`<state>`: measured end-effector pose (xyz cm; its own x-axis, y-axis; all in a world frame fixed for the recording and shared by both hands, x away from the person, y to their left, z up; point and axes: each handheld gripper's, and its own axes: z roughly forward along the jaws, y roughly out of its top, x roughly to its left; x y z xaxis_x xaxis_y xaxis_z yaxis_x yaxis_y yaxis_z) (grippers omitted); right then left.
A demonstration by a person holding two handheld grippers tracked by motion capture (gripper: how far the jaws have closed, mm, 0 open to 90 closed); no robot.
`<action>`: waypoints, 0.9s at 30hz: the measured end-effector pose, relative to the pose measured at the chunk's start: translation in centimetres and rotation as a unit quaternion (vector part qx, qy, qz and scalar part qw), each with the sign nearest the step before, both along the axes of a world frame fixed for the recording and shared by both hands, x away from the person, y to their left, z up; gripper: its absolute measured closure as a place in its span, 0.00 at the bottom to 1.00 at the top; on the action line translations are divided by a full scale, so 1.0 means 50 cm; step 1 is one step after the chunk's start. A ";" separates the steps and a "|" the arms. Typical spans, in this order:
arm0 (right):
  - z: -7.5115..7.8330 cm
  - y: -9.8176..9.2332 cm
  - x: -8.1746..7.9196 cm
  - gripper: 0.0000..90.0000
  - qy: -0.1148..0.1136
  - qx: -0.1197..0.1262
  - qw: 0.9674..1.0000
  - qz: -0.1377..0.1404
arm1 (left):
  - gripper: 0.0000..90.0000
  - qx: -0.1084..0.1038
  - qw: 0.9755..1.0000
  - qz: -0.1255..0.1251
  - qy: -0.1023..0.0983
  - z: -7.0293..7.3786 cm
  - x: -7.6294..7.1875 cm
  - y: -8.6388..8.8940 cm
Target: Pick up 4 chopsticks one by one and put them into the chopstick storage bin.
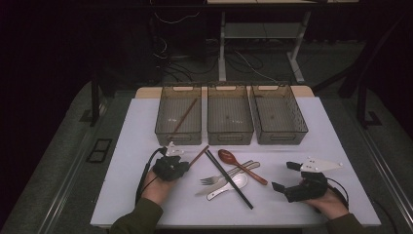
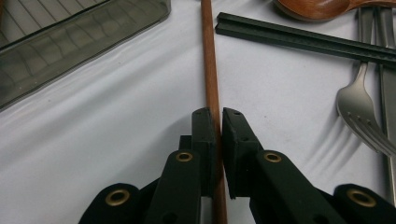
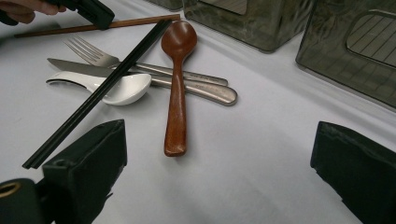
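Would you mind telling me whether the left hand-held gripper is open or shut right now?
Shut. In the left gripper view, the left hand-held gripper has both jaws pressed against the brown chopstick, which runs up between them over the white table.

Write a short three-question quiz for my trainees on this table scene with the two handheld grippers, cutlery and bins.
1. True or false: the left gripper is closed on the brown chopstick.
2. Which bin already holds a brown chopstick: A left bin, B middle bin, C right bin?
3. What lies across the fork and the white spoon?

Key: 1 true, jaws pinch it, no gap visible. 2 A. 3 the black chopsticks.
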<state>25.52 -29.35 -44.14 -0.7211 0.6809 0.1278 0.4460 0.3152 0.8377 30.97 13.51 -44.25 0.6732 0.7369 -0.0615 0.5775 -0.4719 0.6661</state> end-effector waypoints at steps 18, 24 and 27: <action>0.001 0.000 0.000 0.04 0.001 0.001 1.000 0.000 | 0.92 -0.005 1.000 -0.023 0.006 0.019 0.006 0.030; 0.000 0.000 0.000 0.04 0.000 0.000 1.000 0.001 | 0.92 -0.019 0.999 -0.028 0.001 0.030 0.004 0.036; 0.000 0.000 0.000 0.04 0.001 0.001 1.000 0.001 | 0.92 -0.029 0.999 -0.029 -0.001 0.033 0.003 0.037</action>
<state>25.50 -29.37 -44.11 -0.7220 0.6796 0.1297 0.4464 0.3144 0.8378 31.10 15.36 -42.58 0.7147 0.6920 -0.1017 0.5493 -0.4653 0.6941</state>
